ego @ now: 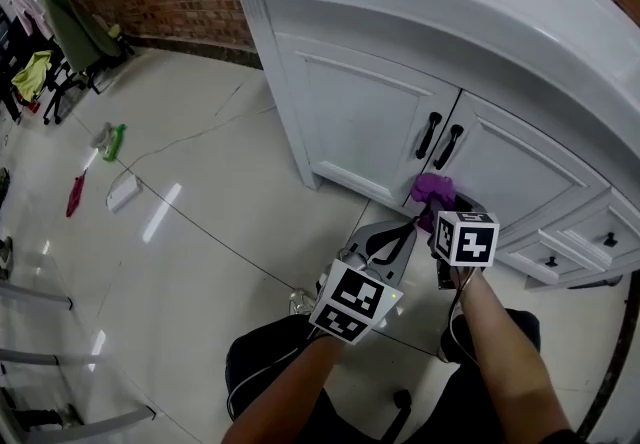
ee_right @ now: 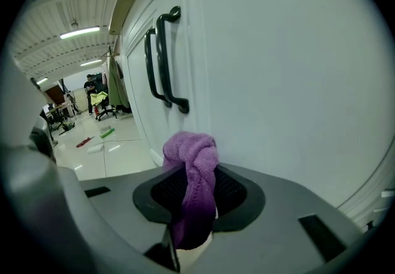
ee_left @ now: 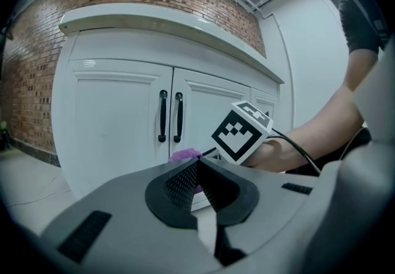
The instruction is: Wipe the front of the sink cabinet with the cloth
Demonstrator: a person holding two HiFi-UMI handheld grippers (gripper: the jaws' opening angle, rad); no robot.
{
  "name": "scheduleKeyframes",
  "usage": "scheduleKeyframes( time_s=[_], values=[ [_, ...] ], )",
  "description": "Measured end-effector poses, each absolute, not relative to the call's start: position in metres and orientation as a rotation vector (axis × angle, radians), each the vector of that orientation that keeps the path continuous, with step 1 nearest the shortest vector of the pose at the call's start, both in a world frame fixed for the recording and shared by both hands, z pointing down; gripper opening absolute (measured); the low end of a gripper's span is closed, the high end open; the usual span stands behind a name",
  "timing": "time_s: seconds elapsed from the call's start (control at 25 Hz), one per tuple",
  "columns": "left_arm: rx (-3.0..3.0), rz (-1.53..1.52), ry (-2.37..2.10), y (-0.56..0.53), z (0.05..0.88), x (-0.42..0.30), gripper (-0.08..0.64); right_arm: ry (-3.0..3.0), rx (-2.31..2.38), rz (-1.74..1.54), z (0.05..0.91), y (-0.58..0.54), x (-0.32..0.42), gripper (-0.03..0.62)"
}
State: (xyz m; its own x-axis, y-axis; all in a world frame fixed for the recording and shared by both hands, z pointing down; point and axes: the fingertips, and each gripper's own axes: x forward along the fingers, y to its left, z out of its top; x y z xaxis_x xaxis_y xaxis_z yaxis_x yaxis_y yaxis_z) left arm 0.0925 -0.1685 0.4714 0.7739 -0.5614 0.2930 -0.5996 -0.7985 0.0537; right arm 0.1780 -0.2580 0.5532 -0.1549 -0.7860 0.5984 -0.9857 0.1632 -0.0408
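White sink cabinet (ego: 370, 122) — right gripper (ee_right: 189, 192) fingers clamp purple cloth (ee_right: 192, 149) beside it; left gripper (ee_left: 197, 183) fingers together.

Nothing readable in any of these shots: no words, brands or numbers. Closest thing is the black-and-white square patterns on the left marker cube (ego: 353, 302) and the right marker cube (ego: 467, 238) — just blocky code squares, not letters.

Ceiling lights (ee_right: 80, 33) lit the room brightly; glare streaked the floor (ego: 160, 212); both gripper views curved and darkened at the edges.
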Motion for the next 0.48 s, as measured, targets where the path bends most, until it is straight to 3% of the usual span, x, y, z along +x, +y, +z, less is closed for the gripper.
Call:
scheduleKeyframes(
  time_s=[0.48],
  values=[
    [2.773,0.342,-1.038,-0.183,0.474,0.024,0.005,-2.071,1.569,0.547,0.557,-0.293,0.104,0.11]
  ],
)
